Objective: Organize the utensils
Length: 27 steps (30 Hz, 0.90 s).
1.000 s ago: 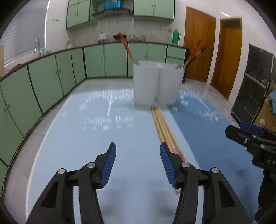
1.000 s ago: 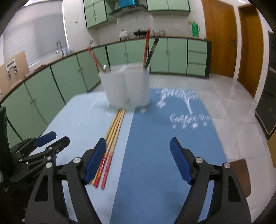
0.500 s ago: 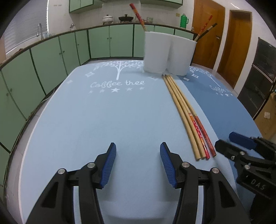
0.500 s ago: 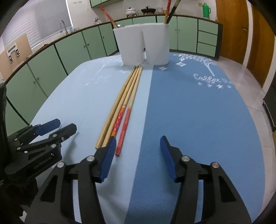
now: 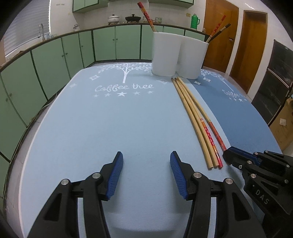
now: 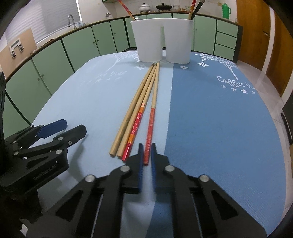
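Chopsticks (image 6: 136, 117) lie on the table (image 6: 219, 128) before the holder (image 6: 163, 42) — the right hand-held gripper (image 6: 146, 152) has just clamped the red-handled one's end, so lifting comes next; the left hand-held gripper (image 5: 145, 161) hovers open, empty.

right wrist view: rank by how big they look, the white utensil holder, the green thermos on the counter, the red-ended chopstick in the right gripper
1. white utensil holder
2. red-ended chopstick, long but thin
3. green thermos, smallest, though it stands far back, so nearness skews this
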Tool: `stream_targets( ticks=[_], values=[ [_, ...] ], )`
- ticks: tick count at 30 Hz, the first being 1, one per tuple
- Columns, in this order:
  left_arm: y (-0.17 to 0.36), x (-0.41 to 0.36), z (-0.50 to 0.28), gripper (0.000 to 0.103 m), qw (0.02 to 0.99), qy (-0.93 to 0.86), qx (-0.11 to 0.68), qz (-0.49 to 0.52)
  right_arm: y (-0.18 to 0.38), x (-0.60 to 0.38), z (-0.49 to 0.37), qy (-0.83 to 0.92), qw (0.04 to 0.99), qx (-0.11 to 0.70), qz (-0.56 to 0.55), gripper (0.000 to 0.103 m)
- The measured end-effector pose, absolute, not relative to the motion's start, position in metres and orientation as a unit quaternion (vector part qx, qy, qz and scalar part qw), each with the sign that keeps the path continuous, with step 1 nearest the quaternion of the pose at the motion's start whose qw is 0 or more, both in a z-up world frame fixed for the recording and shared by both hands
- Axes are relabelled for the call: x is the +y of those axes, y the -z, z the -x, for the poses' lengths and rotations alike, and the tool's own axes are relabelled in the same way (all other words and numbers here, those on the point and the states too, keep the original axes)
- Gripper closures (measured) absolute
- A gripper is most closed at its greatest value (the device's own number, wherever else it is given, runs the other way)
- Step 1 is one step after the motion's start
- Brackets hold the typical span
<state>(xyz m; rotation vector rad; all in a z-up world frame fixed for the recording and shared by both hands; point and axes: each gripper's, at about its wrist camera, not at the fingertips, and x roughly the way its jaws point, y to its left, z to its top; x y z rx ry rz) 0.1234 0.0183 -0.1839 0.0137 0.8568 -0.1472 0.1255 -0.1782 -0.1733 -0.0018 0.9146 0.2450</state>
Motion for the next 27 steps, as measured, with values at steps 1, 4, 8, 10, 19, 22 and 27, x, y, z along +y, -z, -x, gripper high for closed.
stream_targets(
  ticks=[1, 4, 8, 10, 19, 22, 27],
  values=[
    [0.183, 0.017, -0.123, 0.05, 0.907, 0.073, 0.414, -0.007, 0.173, -0.179, -0.125, -0.118, 0.89, 0.44, 0.001, 0.097],
    [0.182, 0.011, -0.121, 0.05, 0.907, 0.086, 0.413, -0.008, 0.172, -0.183, -0.122, -0.112, 0.892, 0.438, 0.006, 0.098],
    [0.18, 0.0, -0.116, 0.048, 0.907, 0.107, 0.408, -0.01, 0.171, -0.198, -0.119, -0.097, 0.895, 0.436, 0.0, 0.098],
    [0.179, -0.006, -0.113, 0.048, 0.906, 0.12, 0.405, -0.008, 0.171, -0.206, -0.117, -0.087, 0.897, 0.434, -0.001, 0.098],
    [0.185, -0.032, -0.114, 0.048, 0.898, 0.134, 0.419, -0.025, 0.171, -0.231, -0.118, -0.066, 0.9, 0.431, -0.014, 0.098],
    [0.186, -0.035, -0.115, 0.047, 0.897, 0.132, 0.42, -0.029, 0.172, -0.232, -0.119, -0.068, 0.9, 0.43, -0.016, 0.098],
    [0.189, -0.038, -0.117, 0.047, 0.897, 0.115, 0.425, -0.043, 0.172, -0.232, -0.117, -0.07, 0.901, 0.429, -0.016, 0.098]
  ],
)
